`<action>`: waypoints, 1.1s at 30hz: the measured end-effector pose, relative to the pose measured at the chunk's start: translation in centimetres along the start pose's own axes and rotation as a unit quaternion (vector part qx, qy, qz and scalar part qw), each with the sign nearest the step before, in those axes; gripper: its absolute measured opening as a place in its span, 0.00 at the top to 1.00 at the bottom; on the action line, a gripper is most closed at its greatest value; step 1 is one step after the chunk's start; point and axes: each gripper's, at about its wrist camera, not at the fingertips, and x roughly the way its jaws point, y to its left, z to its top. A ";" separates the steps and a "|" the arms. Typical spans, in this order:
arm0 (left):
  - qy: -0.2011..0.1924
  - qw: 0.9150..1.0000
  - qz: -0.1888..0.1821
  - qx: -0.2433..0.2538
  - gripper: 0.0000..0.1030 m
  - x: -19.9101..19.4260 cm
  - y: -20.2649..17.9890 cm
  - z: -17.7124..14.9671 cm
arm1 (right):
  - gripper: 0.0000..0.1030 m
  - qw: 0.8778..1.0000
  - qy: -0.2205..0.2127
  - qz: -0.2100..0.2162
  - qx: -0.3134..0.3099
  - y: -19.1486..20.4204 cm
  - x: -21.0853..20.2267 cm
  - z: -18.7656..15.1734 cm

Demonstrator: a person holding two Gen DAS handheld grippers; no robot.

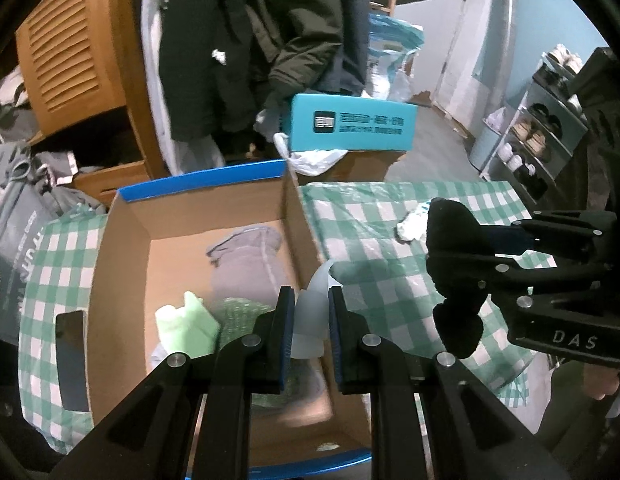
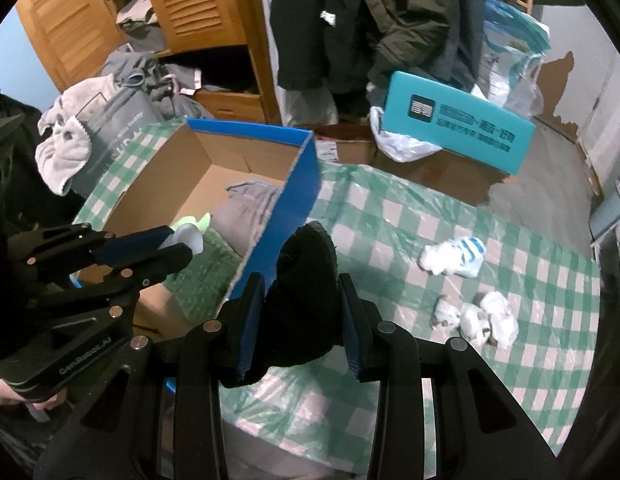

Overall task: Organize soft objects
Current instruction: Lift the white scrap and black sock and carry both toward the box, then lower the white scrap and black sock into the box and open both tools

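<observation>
"DAS" (image 1: pixel 574 340) marks the right gripper (image 2: pixel 302 320), which pinches a black sock (image 2: pixel 306 280) over the checked tablecloth (image 2: pixel 429 216); the left gripper (image 1: pixel 311 320) clamps a white sock (image 1: pixel 310 312) (pale, translucent-looking) above the cardboard box (image 1: pixel 122 264).

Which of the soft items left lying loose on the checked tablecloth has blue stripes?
The white sock with blue stripes, lying farther back on the tablecloth. The crumpled white bundle in front of it shows brownish marks and no stripes.
</observation>
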 end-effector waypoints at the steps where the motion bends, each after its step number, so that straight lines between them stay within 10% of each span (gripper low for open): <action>1: -0.001 1.000 0.002 -0.005 0.84 -0.1 0.5 0.0 | 0.66 1.000 0.001 0.001 -0.003 0.4 0.2 0.3; 33: 0.029 0.996 0.044 -0.072 0.81 1.4 9.0 -1.5 | 0.66 0.996 0.054 0.033 -0.067 8.1 6.7 3.4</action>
